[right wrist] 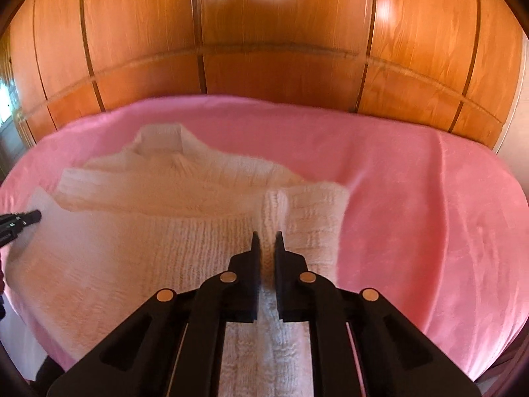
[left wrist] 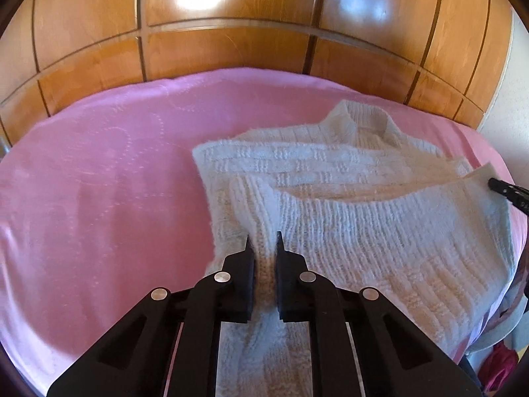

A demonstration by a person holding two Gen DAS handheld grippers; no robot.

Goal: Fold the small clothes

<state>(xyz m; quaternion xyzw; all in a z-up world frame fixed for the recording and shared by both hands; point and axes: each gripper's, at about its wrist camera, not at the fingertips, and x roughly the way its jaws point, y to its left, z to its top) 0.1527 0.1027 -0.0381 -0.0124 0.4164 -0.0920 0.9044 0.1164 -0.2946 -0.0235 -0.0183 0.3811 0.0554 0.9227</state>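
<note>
A white knitted sweater [left wrist: 347, 178] lies on a pink blanket [left wrist: 99, 178], collar toward the far wooden wall. My left gripper [left wrist: 263, 243] is shut on the ribbed hem at the sweater's left corner and holds it lifted. My right gripper [right wrist: 267, 240] is shut on the hem at the sweater's [right wrist: 165, 198] right corner. The lifted hem hangs between the two grippers over the sweater's body. The right gripper's fingertips show at the right edge of the left wrist view [left wrist: 506, 190], and the left gripper's fingertips [right wrist: 23, 220] show at the left edge of the right wrist view.
The pink blanket [right wrist: 413, 192] covers a bed. A glossy wooden panelled wardrobe [left wrist: 231, 43] stands close behind it. A chair or clutter with red cloth [left wrist: 502, 364] sits off the bed's near right corner.
</note>
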